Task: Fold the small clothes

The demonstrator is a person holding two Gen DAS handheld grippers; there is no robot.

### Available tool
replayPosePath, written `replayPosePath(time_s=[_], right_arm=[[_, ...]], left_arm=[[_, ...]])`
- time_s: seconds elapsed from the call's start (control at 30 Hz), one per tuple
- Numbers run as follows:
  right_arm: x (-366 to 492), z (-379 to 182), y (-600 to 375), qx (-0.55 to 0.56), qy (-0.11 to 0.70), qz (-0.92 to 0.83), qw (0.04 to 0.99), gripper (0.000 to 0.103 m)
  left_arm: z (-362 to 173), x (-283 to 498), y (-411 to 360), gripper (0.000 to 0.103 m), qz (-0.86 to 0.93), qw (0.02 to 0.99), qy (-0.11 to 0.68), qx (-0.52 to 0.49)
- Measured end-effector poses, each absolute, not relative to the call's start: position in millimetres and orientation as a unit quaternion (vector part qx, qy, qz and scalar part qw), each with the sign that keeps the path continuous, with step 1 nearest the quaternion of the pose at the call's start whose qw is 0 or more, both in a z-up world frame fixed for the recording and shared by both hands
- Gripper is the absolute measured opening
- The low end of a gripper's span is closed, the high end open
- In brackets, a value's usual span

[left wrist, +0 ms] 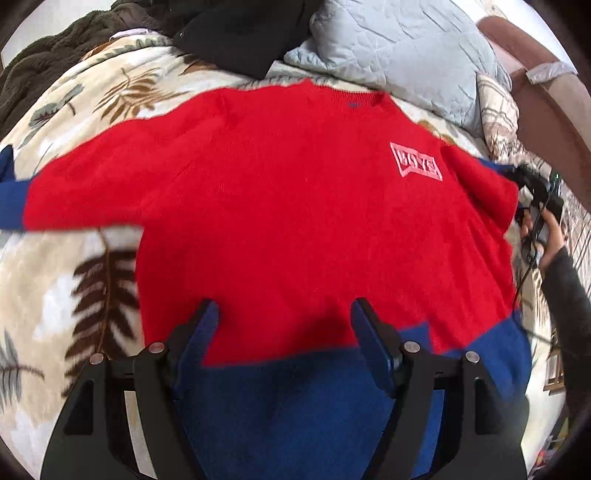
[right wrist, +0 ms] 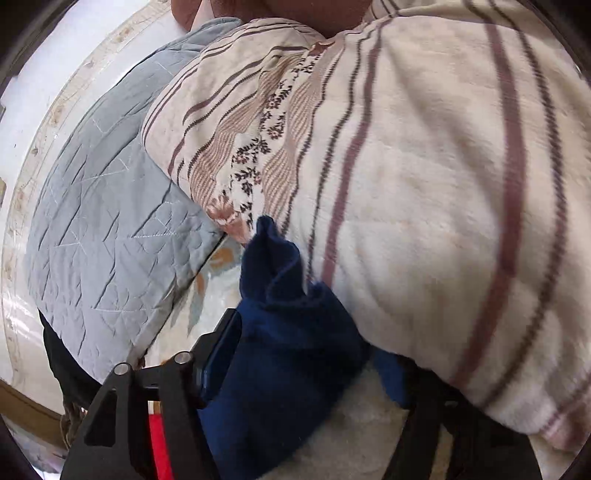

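Observation:
A red sweater (left wrist: pixel 288 192) with a blue hem (left wrist: pixel 295 398) and blue cuffs lies spread face up on a leaf-patterned bedcover (left wrist: pixel 74 258), with a pink logo (left wrist: pixel 415 162) on the chest. My left gripper (left wrist: pixel 286 321) hovers open over the lower body of the sweater, its fingers wide apart just above the hem. At the right edge a person's hand (left wrist: pixel 550 240) holds my right gripper (left wrist: pixel 521 177) at the end of the right sleeve. In the right wrist view the right gripper (right wrist: pixel 295 354) is shut on that sleeve's bunched blue cuff (right wrist: pixel 273 266); its right finger is hidden by cloth.
A grey-blue quilted pillow (left wrist: pixel 399 48) lies beyond the collar. A cream striped pillow (right wrist: pixel 424 184) presses close against the right gripper. A black garment (left wrist: pixel 236 33) and a dark green blanket (left wrist: pixel 44 55) sit at the far end of the bed.

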State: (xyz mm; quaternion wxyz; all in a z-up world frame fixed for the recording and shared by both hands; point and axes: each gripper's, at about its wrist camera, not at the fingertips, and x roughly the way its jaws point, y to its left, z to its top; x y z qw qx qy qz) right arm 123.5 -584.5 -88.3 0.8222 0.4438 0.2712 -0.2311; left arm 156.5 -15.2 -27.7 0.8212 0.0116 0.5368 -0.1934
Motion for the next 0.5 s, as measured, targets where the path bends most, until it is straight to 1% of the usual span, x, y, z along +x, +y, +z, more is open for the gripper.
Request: replayPosePath(time_s=[0.03, 0.07, 0.2, 0.3, 0.43, 0.5], right_arm=[[127, -89, -586, 0.451, 0.277, -0.221, 0.819, 0.008], [124, -85, -586, 0.451, 0.273, -0.217, 0.822, 0.008], [104, -38, -587, 0.413, 0.220, -0.201, 0.861, 0.007], [86, -6, -597, 0.385, 0.182, -0.233, 0.875, 0.007], [77, -4, -622, 0.376, 0.211, -0.312, 0.846, 0.007], [69, -7, -626, 0.385, 0.208, -0.325, 0.838, 0.007]], left_arm=[[-26, 161, -15, 0.074, -0.194, 0.822, 0.536, 0.006], [-24, 168, -15, 0.074, -0.196, 0.822, 0.535, -0.003], [-16, 190, -7, 0.074, -0.192, 0.827, 0.527, -0.019], [-16, 208, 6, 0.074, -0.176, 0.830, 0.528, -0.027], [-26, 225, 30, 0.074, -0.162, 0.823, 0.540, -0.070], [-32, 231, 42, 0.074, -0.171, 0.815, 0.544, -0.105]])
